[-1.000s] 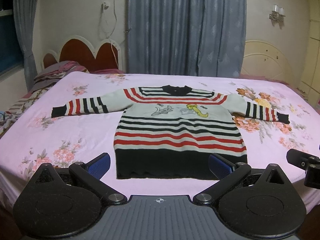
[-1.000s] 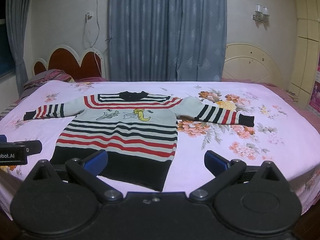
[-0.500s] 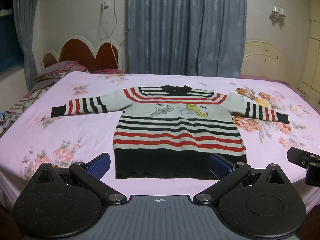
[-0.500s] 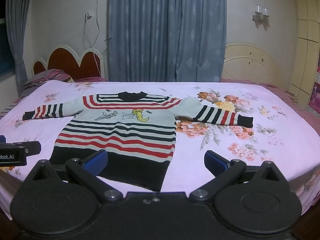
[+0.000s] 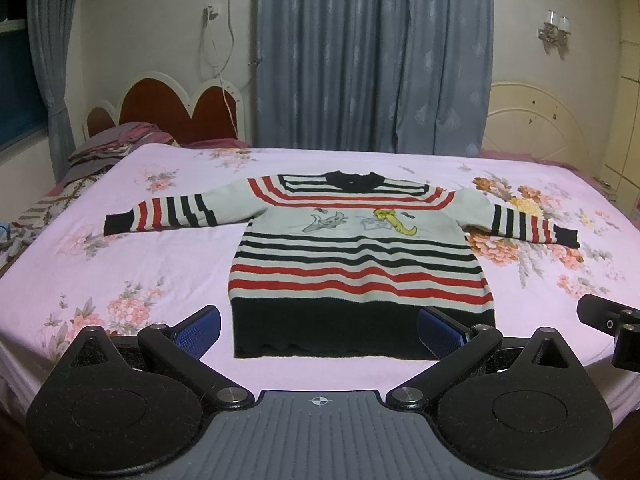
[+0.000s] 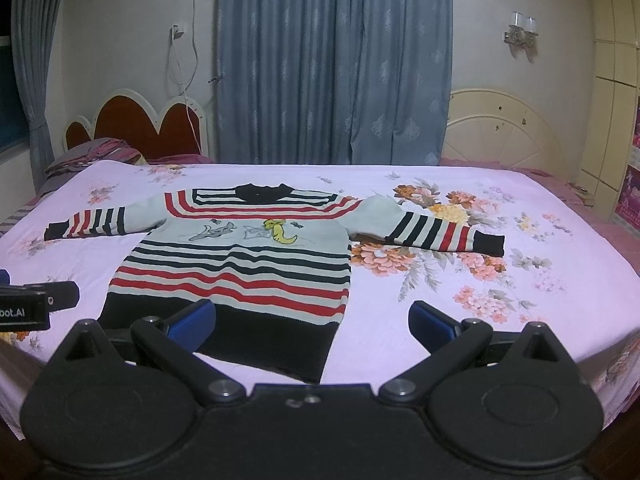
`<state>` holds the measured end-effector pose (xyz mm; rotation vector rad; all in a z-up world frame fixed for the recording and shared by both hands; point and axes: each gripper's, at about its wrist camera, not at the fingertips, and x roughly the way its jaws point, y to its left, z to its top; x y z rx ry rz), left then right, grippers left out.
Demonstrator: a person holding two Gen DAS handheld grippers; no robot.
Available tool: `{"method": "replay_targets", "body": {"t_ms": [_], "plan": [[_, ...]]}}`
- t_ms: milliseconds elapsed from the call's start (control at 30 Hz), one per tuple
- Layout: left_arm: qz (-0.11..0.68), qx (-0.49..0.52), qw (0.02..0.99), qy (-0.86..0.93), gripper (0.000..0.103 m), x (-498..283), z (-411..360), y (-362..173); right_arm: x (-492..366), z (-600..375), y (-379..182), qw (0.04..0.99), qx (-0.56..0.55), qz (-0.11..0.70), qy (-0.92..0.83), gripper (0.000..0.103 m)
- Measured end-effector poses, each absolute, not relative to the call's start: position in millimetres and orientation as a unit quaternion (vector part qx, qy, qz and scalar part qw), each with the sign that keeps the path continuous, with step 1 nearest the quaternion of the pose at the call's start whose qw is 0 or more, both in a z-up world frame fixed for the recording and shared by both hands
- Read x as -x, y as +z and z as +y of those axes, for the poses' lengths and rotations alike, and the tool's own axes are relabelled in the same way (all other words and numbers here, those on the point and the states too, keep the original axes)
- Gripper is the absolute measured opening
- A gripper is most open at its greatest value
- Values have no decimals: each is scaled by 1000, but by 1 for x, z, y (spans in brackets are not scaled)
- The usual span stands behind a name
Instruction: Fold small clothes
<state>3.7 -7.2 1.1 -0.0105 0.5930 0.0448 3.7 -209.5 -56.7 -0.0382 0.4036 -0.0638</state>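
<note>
Two handheld grippers are held low at the near edge of a bed (image 5: 120, 264), both aimed forward over it. The left gripper (image 5: 320, 326) is seen with its jaws spread wide, nothing between the blue pads (image 5: 198, 326), and is lined up with the black hem of the sweater (image 5: 360, 264). The right gripper (image 6: 310, 320) is likewise held with jaws spread and nothing gripped, its left pad over the hem's corner; whether it touches the cloth cannot be told. The sweater is laid flat in the middle of the floral pink sheet, sleeves stretched out to both sides, collar toward the curtain (image 6: 332, 64). Part of a label, "bot.AI", can be read on the left gripper's body at the edge of the right wrist view.
</note>
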Motion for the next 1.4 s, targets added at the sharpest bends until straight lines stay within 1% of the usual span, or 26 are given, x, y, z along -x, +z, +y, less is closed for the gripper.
{"method": "replay_targets", "body": {"t_ms": [967, 1167, 1333, 1400], "plan": [[294, 0, 956, 20, 103, -6, -6, 2, -6, -209, -56, 979, 19, 203, -32, 102], [298, -2, 955, 11, 103, -23, 0, -1, -16, -210, -55, 978, 16, 203, -38, 102], [299, -3, 954, 5, 103, -49, 8, -1, -40, -211, -56, 977, 13, 209, -50, 102], [299, -3, 954, 3, 103, -62, 0, -3, -51, -210, -55, 976, 12, 211, -54, 102]]}}
